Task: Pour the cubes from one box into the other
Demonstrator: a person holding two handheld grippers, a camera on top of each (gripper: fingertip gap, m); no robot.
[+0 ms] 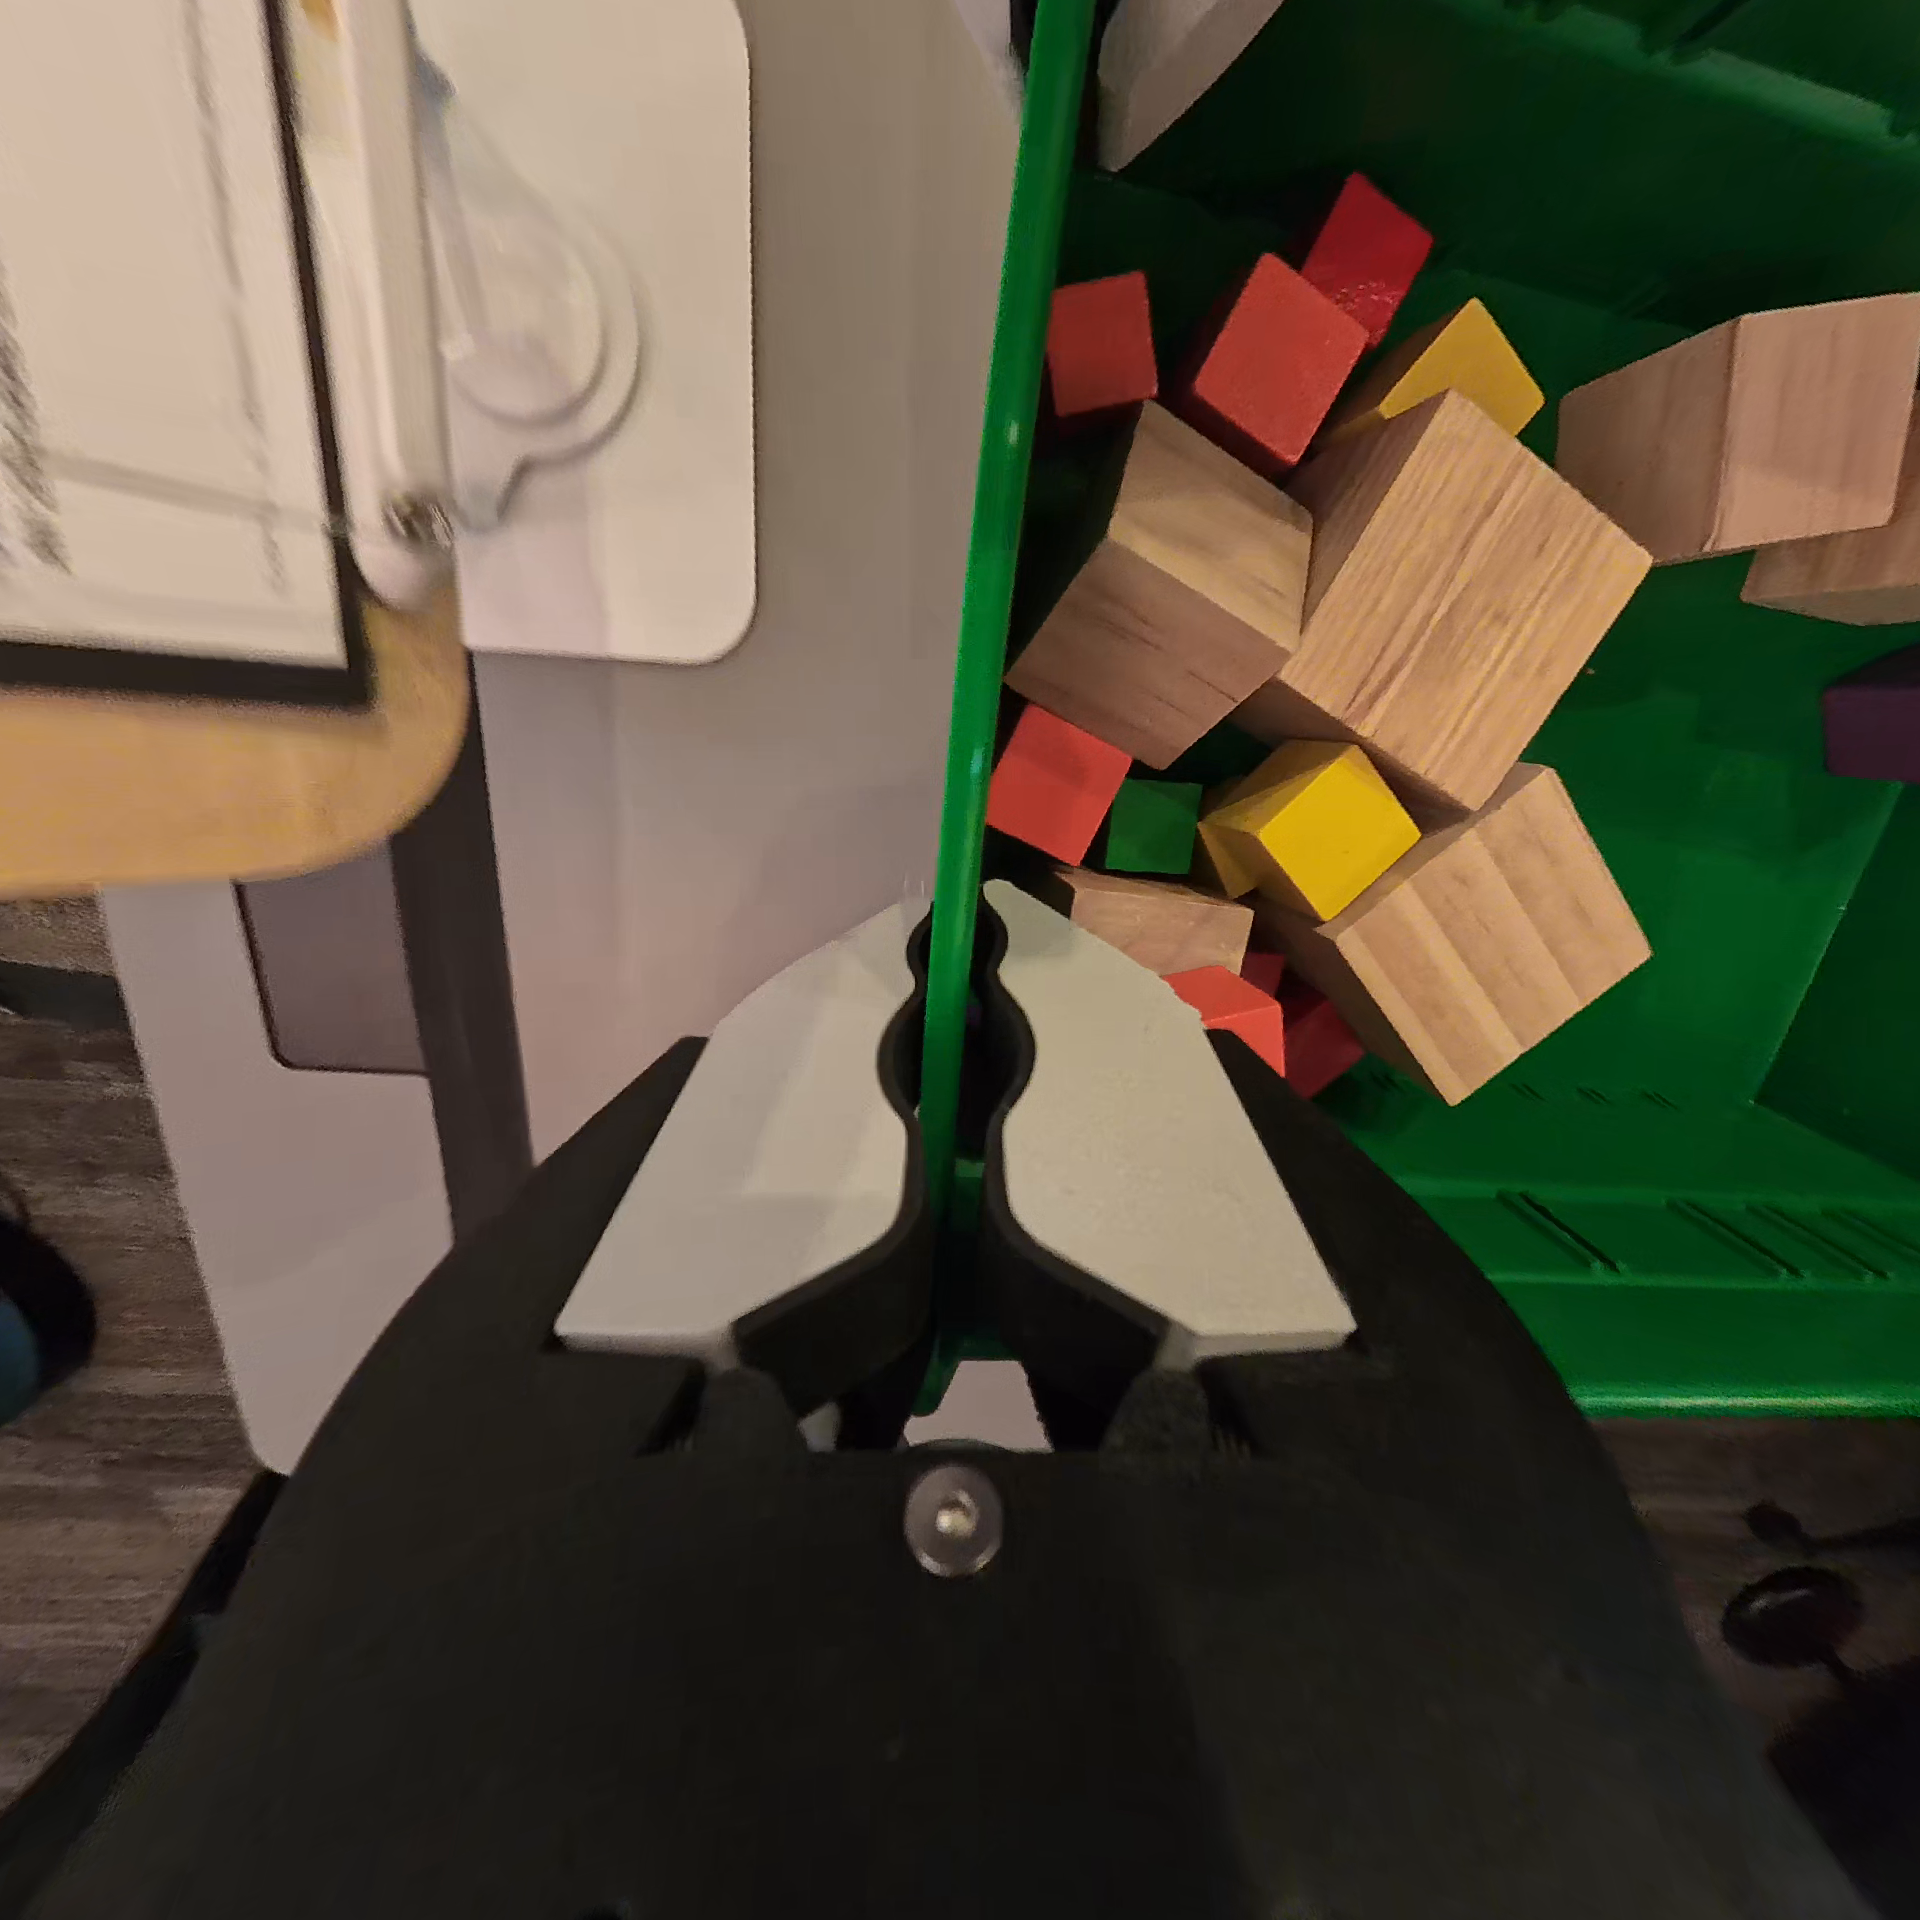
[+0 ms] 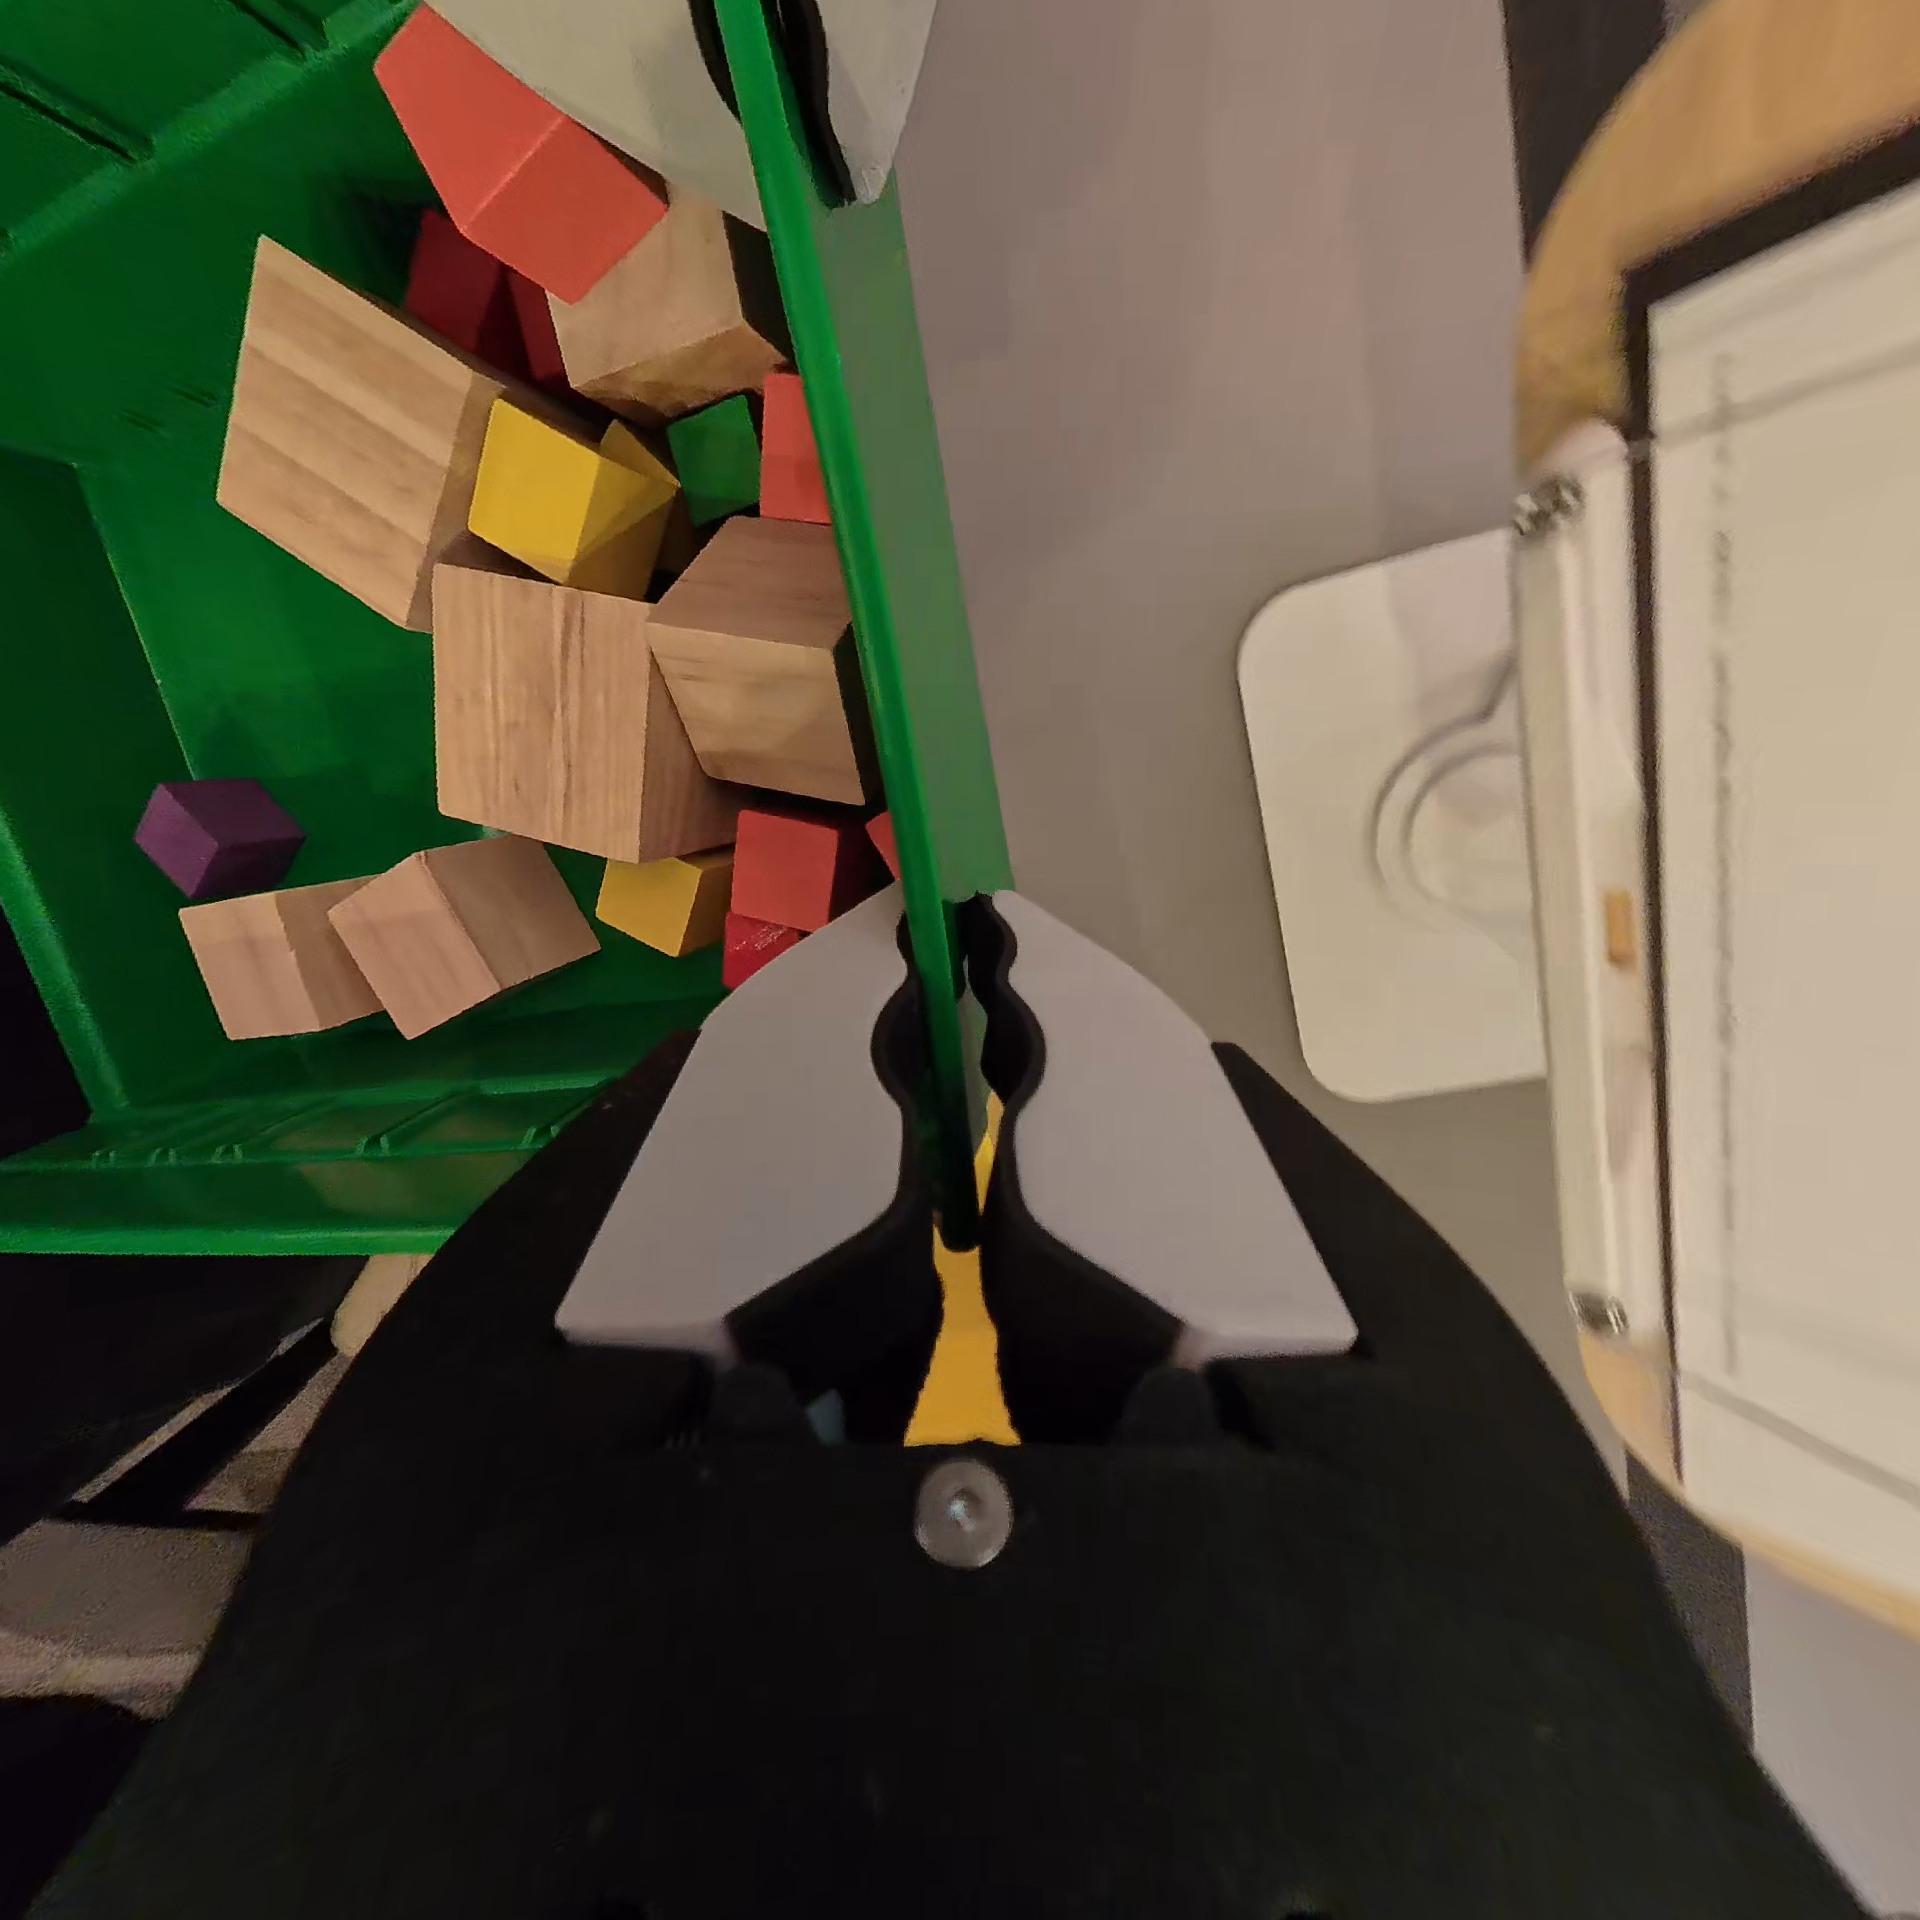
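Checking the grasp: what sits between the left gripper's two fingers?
In the left wrist view, the green box's thin wall runs edge-on between the left gripper's fingers, which are closed on it. Nothing else shows there.

The left tongs (image 1: 957,935) are closed tight on the thin wall of the green box (image 1: 997,520), one pale finger (image 1: 810,1122) on the outer side and the other on the inner side, black pads pressed against the plastic. The right tongs (image 2: 951,925) pinch the same wall in the same way, the rim running between their grey fingers (image 2: 790,1132). In the right wrist view the left tongs show at the top edge, clamped farther along that rim.
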